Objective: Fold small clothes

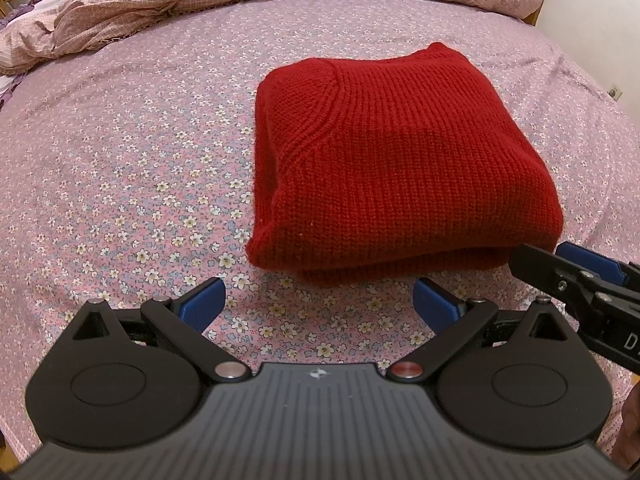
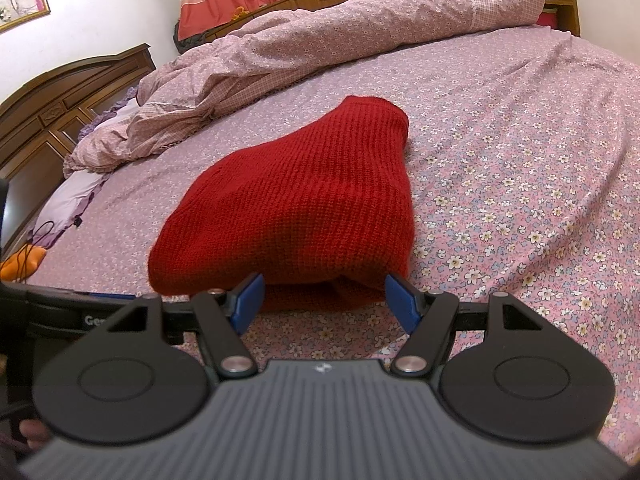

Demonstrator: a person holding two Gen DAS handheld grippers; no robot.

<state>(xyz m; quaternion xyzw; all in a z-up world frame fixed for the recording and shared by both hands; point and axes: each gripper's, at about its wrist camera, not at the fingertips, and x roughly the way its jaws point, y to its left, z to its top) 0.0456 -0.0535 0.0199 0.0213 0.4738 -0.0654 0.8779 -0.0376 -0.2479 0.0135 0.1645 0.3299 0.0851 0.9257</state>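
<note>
Red knit sweater, folded into a thick squarish bundle, lies on the flowered pink-mauve bedsheet about mid-bed. Its nearest folded edge faces both grippers; layered folds show along that front edge and down its left side in the left wrist view. From the right wrist view the bundle reads longer than wide, its long axis running away from the grippers toward the rumpled duvet at the far side, narrowing at the far end.

Open sheet lies on every side of the sweater: a broad bare stretch to its left in the left wrist view, another broad stretch to its right in the right wrist view. Duvet is heaped well behind it, not touching. Wooden headboard bounds the bed at far left; a pillow sits just beside it.

Left gripper hangs over bare sheet just short of the front edge, jaws spread wide, nothing between them. Right gripper sits at the sweater's near right corner, jaws apart, blue pads flanking the lower fold; no squeeze visible.
</note>
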